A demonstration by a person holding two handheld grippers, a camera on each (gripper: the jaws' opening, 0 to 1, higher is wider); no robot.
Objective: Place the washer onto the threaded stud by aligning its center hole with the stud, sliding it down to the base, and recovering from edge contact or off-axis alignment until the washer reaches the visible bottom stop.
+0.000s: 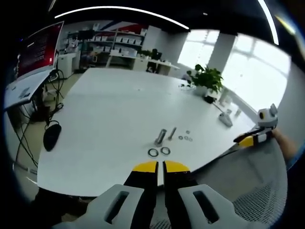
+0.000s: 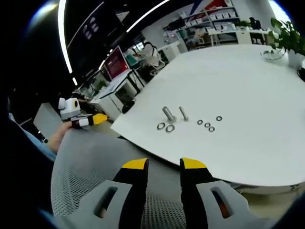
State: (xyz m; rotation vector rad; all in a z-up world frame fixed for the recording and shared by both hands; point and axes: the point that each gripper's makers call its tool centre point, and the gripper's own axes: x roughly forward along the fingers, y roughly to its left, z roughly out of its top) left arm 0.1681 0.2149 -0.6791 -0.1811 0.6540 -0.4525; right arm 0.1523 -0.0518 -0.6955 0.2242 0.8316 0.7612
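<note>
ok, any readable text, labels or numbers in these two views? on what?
None can be read.
Red monitor screen: lines of text, too blurred to read.
Boxes on the shelves: any labels are too small to read.
Dark wall display: pale marks, illegible.
Bolts and washers: no markings visible.

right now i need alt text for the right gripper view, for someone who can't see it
The right gripper, jaws apart and empty, hangs over a grey mesh chair short of a white table. On the table lie two bolts, two larger washers and four small washers. The left gripper shows at left, off the table.
</note>
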